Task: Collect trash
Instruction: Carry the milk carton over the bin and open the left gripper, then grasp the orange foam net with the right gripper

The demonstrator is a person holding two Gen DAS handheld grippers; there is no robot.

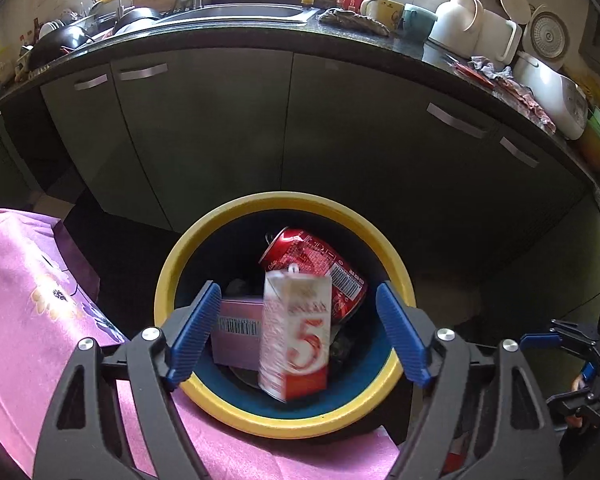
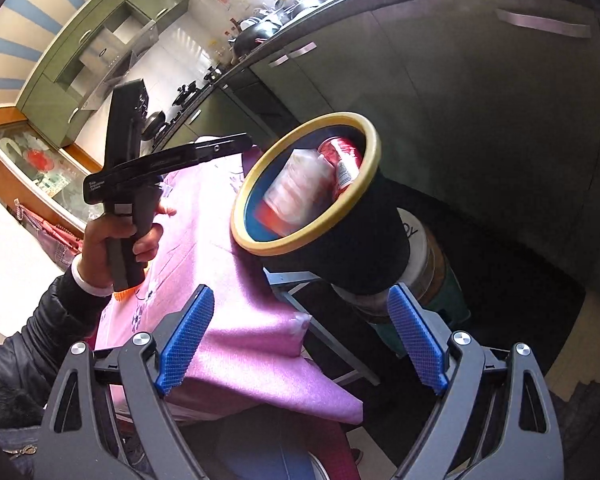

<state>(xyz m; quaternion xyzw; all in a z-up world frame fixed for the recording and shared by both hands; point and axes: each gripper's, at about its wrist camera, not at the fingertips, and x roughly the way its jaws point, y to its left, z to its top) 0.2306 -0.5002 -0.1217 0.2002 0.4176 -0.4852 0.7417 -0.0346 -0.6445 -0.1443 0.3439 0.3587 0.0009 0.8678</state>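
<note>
Over the yellow-rimmed bin, blurred carton upright, spout up, left gripper spread wide, gripping nothing

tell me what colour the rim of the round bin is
Yellow: the round bin's rim is yellow around a dark body with a blue inside, clearest in the left wrist view.

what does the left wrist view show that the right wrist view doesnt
Only the left wrist view: the pink box inside the bin, the sink, and white jugs on the counter. The carton is blurred between the left gripper's open jaws, untouched by either pad.

Only the right wrist view: the hand holding the left gripper's handle, a black sleeve, and the bin's dark outer wall.

Both: the yellow-rimmed bin holding the carton and red can, the pink cloth, and cabinet doors.
</note>
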